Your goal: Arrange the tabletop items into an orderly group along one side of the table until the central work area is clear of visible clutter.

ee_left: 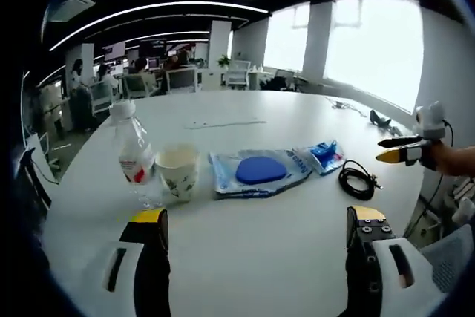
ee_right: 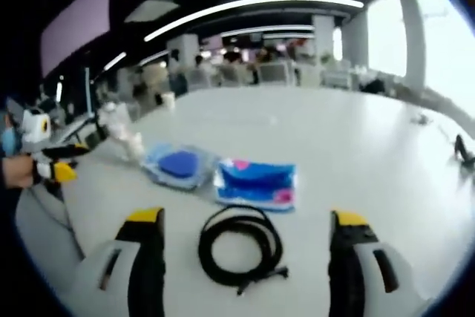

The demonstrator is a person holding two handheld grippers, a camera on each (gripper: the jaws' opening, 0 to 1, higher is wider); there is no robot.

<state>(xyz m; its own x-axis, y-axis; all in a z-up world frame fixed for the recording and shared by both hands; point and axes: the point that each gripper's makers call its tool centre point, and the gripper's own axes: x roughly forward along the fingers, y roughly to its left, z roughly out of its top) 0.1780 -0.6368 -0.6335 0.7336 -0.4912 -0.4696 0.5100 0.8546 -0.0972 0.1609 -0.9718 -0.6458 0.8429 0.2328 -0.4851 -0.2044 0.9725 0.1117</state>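
In the left gripper view, centre frame, a row lies on the smooth white table (ee_left: 260, 250): a clear plastic bottle (ee_left: 132, 150) with a white cap and red label, a printed paper cup (ee_left: 177, 171), a transparent pouch (ee_left: 256, 172) enclosing a blue oval pad, a crinkled blue packet (ee_left: 325, 155), and a coiled black cable (ee_left: 358, 181). The left gripper (ee_left: 260, 226) is spread wide with nothing between its yellow-tipped jaws. In the right gripper view, the right gripper (ee_right: 243, 220) is likewise spread wide and empty, its jaws flanking the cable at lower centre.

bottle (ee_left: 132, 146) upright | cup (ee_left: 177, 171) beside | blue pouch (ee_left: 254, 171) flat | cable (ee_right: 240, 243) coiled
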